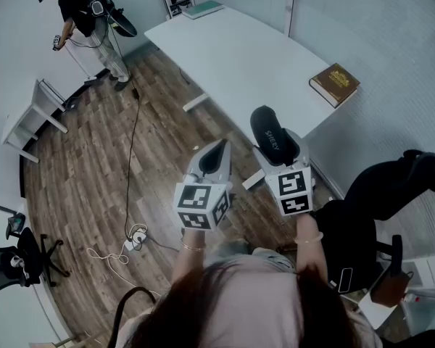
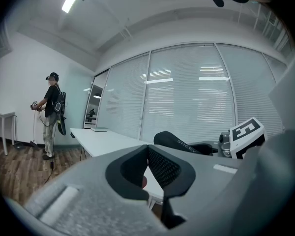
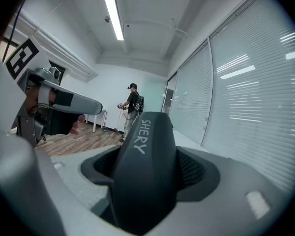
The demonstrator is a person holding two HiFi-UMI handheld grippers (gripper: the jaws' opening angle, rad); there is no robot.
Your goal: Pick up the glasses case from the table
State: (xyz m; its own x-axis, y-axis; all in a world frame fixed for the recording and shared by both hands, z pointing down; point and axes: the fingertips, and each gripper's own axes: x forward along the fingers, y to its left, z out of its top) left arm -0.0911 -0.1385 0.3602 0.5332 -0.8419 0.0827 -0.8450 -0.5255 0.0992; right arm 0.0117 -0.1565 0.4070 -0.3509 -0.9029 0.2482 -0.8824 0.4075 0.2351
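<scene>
The black glasses case (image 1: 267, 131), printed with SHERY, is held off the white table (image 1: 232, 56), above its near corner. My right gripper (image 1: 278, 149) is shut on it. In the right gripper view the case (image 3: 146, 161) stands up between the two jaws and fills the middle. My left gripper (image 1: 219, 146) hangs just left of it, over the wooden floor, shut with nothing in it. In the left gripper view the black pads (image 2: 162, 168) meet, and the case (image 2: 179, 141) shows beyond them to the right.
A brown book (image 1: 334, 84) lies at the table's right edge and a teal book (image 1: 203, 9) at its far end. A person (image 1: 87, 20) stands far left by a small white desk (image 1: 32, 118). A cable (image 1: 134, 122) runs over the floor. Black chairs (image 1: 391, 187) stand right.
</scene>
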